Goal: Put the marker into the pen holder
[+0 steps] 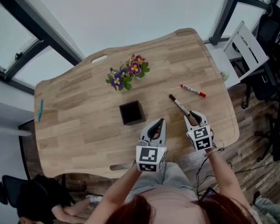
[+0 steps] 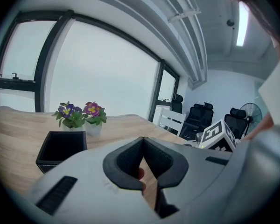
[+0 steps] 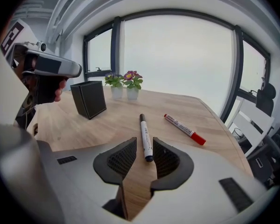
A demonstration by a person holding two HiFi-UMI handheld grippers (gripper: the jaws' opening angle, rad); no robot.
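A black square pen holder [image 1: 132,112] stands empty mid-table, also visible in the left gripper view [image 2: 60,149] and right gripper view [image 3: 88,99]. A white marker with a black cap [image 1: 179,104] lies flat to the holder's right. My right gripper [image 1: 194,115] is open, and the marker's near end [image 3: 145,141] lies between its fingertips without being clamped. A red-capped marker [image 1: 192,90] lies farther right [image 3: 184,129]. My left gripper [image 1: 159,122] hovers just right of the holder, shut on nothing, its tips meeting [image 2: 142,138].
Two small pots of purple flowers [image 1: 127,73] stand behind the holder. A blue pen [image 1: 39,110] lies near the wooden table's [image 1: 84,125] left edge. A white chair [image 1: 245,45] and black office chairs [image 2: 203,118] stand beyond the right side.
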